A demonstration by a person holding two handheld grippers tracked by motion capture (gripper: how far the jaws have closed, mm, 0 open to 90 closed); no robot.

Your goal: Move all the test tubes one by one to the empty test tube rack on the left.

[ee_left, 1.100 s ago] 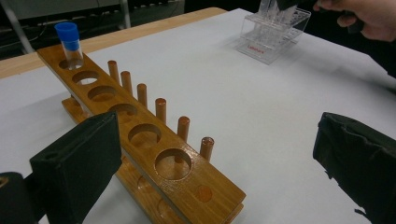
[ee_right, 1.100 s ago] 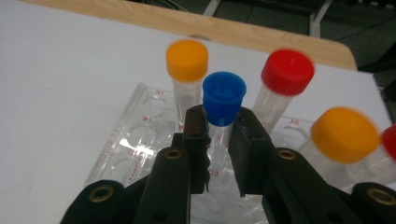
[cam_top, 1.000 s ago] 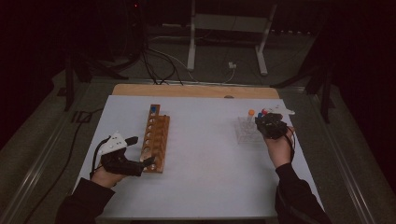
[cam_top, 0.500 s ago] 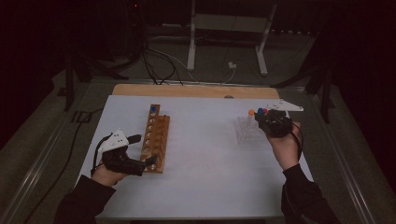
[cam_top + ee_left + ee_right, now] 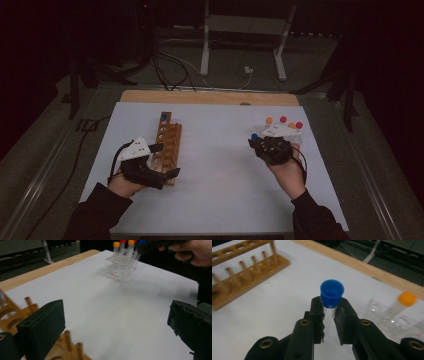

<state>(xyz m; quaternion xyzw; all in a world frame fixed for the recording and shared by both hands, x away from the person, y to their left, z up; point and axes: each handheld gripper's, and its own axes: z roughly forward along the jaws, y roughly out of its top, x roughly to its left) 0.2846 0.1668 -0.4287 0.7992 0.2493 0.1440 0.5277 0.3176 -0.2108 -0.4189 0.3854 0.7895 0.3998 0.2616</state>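
Observation:
A blue-capped tube (image 5: 331,293) stands upright between the jaws of my right gripper (image 5: 331,312), which is shut on it just below the cap. In the high view this gripper (image 5: 260,142) hangs over the white table just left of the clear tube rack (image 5: 295,137), which holds orange- and red-capped tubes (image 5: 283,120). My left gripper (image 5: 165,160) is open at the near end of the wooden rack (image 5: 170,137), and nothing lies between its wide-set jaws (image 5: 117,325). Another blue-capped tube (image 5: 163,119) stands at the wooden rack's far end.
The white table sheet (image 5: 220,180) lies open between the two racks. A bare wooden strip (image 5: 210,97) runs along the table's far edge. Beyond it are floor cables and a metal stand (image 5: 245,45). An orange-capped tube (image 5: 407,298) stands close to my right gripper's right side.
My right gripper has moved left, away from the clear rack, with the blue-capped tube in it. My left gripper has shifted slightly toward the wooden rack.

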